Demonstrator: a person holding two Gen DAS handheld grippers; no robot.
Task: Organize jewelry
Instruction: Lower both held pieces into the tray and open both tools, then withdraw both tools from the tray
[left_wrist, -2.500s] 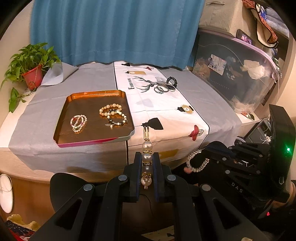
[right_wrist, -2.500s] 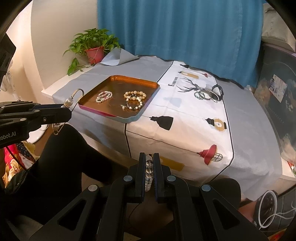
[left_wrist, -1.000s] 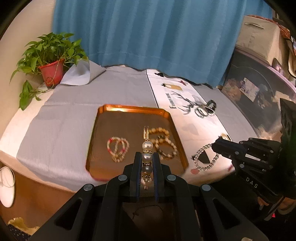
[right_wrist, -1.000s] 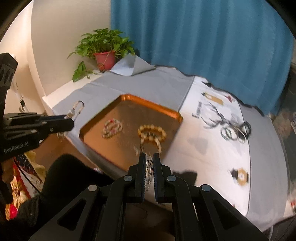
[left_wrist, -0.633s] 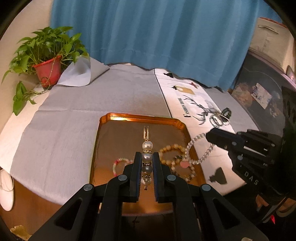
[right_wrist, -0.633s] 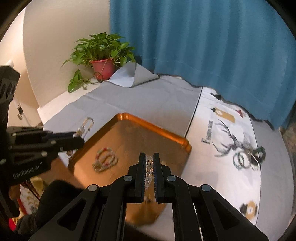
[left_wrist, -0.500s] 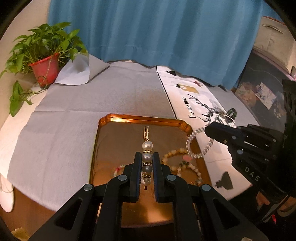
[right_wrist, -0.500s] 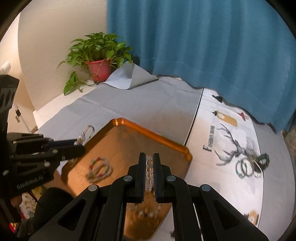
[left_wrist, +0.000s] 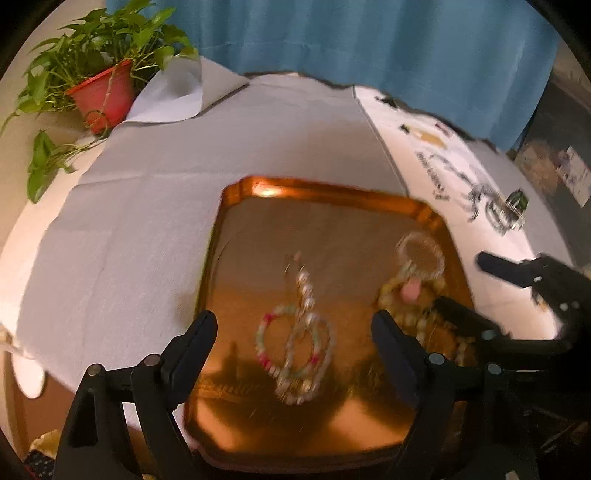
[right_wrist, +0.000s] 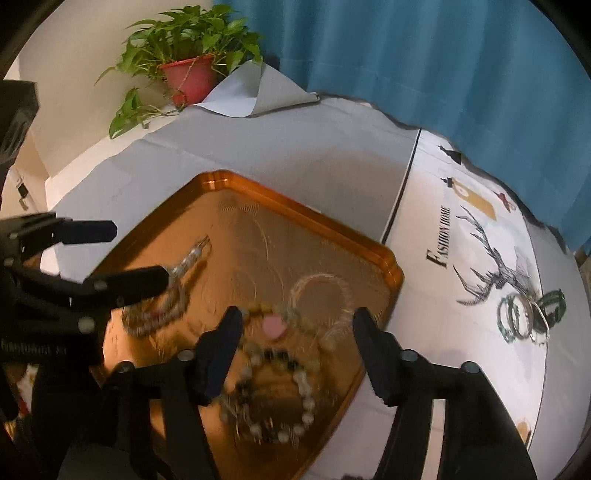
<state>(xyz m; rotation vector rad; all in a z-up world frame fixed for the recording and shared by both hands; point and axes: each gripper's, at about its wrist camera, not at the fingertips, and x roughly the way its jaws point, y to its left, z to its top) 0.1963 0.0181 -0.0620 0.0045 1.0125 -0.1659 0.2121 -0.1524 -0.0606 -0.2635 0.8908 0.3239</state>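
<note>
The pearl pendant (left_wrist: 303, 284) lies on the copper tray (left_wrist: 325, 192), its lower end across a pink-and-green bead bracelet (left_wrist: 295, 347); the clear bead bracelet (right_wrist: 321, 295) lies beside a brown bead bracelet (right_wrist: 273, 387). My left gripper (left_wrist: 291, 343) and right gripper (right_wrist: 295, 332) both stand wide apart, holding nothing, over the tray. Only my right view shows the cloth's print (right_wrist: 439, 236), reading "FASHION HOME", and more bangles (right_wrist: 528, 314) near it. A potted plant (right_wrist: 188, 74) stands behind, before a blue curtain (right_wrist: 424, 55).
</note>
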